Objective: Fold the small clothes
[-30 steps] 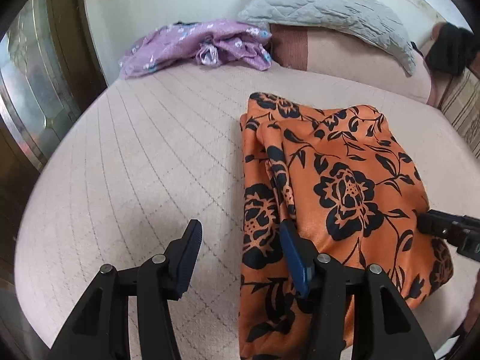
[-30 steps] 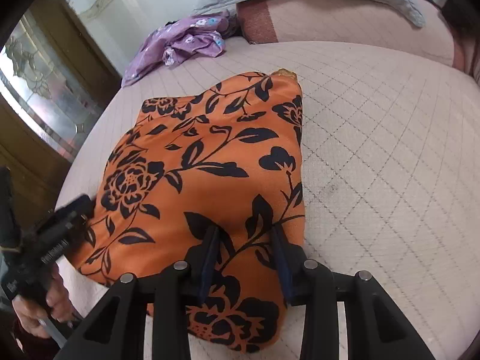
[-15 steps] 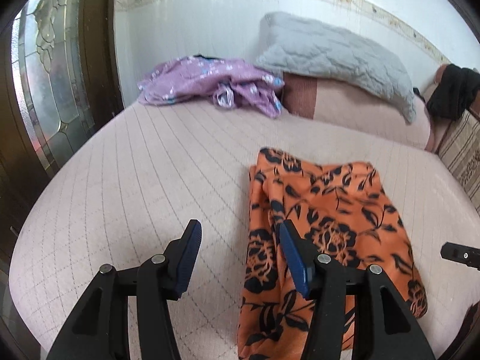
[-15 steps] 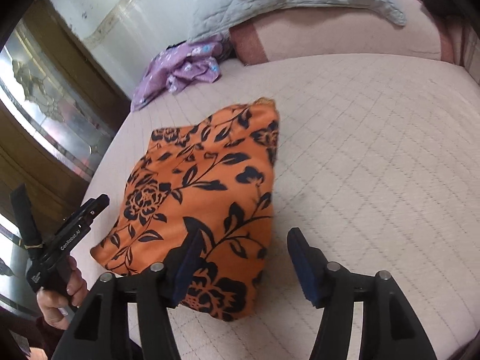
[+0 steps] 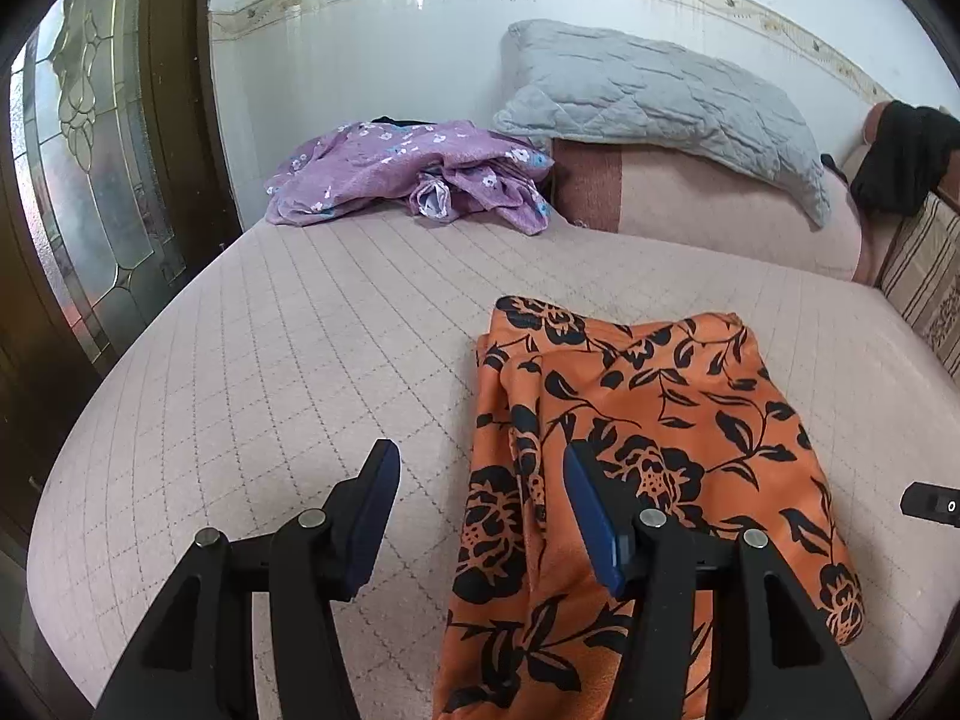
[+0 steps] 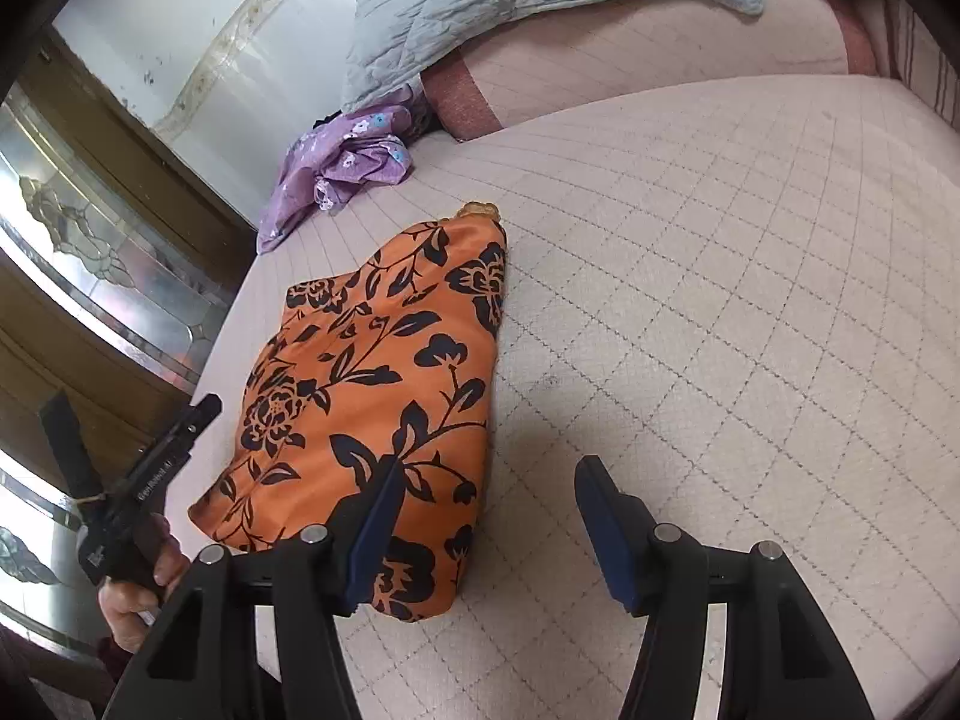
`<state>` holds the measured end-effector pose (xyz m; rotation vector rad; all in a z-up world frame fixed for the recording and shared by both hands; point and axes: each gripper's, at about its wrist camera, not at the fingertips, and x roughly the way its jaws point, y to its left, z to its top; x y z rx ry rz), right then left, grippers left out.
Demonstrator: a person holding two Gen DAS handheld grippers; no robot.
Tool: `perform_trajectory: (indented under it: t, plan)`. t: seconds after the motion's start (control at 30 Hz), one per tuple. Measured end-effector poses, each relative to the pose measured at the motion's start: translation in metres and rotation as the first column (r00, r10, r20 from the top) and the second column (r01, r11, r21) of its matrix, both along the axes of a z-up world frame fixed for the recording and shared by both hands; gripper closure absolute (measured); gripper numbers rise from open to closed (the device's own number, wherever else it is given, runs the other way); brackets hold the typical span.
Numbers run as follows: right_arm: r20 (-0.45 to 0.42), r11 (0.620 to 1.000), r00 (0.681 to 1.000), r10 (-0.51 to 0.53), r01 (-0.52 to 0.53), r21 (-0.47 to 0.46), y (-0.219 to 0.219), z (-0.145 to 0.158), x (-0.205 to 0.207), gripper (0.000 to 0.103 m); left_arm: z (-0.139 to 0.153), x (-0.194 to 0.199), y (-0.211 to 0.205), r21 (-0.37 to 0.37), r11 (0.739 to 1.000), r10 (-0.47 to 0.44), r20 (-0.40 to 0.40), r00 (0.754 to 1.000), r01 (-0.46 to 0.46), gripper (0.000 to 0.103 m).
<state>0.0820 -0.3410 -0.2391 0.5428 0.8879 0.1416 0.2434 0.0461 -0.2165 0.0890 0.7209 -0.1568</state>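
An orange garment with black flowers (image 5: 636,456) lies folded on the pink quilted bed (image 5: 312,336); it also shows in the right wrist view (image 6: 372,384). My left gripper (image 5: 477,516) is open and empty, held above the garment's near left edge. My right gripper (image 6: 483,528) is open and empty, above the garment's near right corner. The left gripper's body (image 6: 150,474) shows at the left of the right wrist view. A tip of the right gripper (image 5: 930,504) shows at the right edge of the left wrist view.
A crumpled purple flowered garment (image 5: 408,180) lies at the bed's far left corner. A grey pillow (image 5: 660,102) rests on a pink bolster (image 5: 708,210). A wooden door with patterned glass (image 5: 90,168) stands left of the bed. A dark cloth (image 5: 900,156) hangs at far right.
My right gripper has let go of the orange garment and opened. Both grippers have drawn back and up from the garment, which now lies still.
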Motion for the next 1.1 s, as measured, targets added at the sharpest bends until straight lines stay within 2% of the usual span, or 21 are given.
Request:
perform_trajectory:
  t: [0.5, 0.6, 0.67, 0.73, 0.8, 1.1]
  plan:
    - [0.012, 0.998, 0.999, 0.032, -0.032, 0.056, 0.007, -0.012, 0.008, 0.04, -0.003, 0.002, -0.01, 0.015, 1.0, -0.02, -0.008, 1.0, 0.02, 0.045]
    - [0.018, 0.996, 0.999, 0.039, -0.04, 0.074, 0.009, -0.012, 0.009, 0.038, -0.002, 0.002, -0.008, -0.008, 0.999, -0.032, -0.018, 0.999, 0.031, 0.045]
    - [0.018, 0.995, 0.999, 0.037, -0.039, 0.095, 0.009, -0.012, 0.01, 0.036, 0.0, 0.001, -0.007, -0.041, 0.998, -0.052, -0.029, 0.998, 0.051, 0.037]
    - [0.013, 0.992, 0.999, 0.032, -0.033, 0.124, 0.007, -0.014, 0.011, 0.035, 0.003, 0.0, -0.002, -0.108, 0.991, -0.08, -0.047, 0.996, 0.075, 0.032]
    - [0.003, 0.988, 1.0, 0.022, -0.022, 0.155, 0.004, -0.017, 0.013, 0.035, 0.005, -0.001, 0.0, -0.139, 0.987, -0.089, -0.045, 0.995, 0.082, 0.032]
    - [-0.009, 0.98, 1.0, 0.015, -0.013, 0.199, 0.001, -0.022, 0.014, 0.034, -0.009, 0.005, -0.014, -0.045, 0.996, -0.086, -0.132, 0.987, 0.081, 0.029]
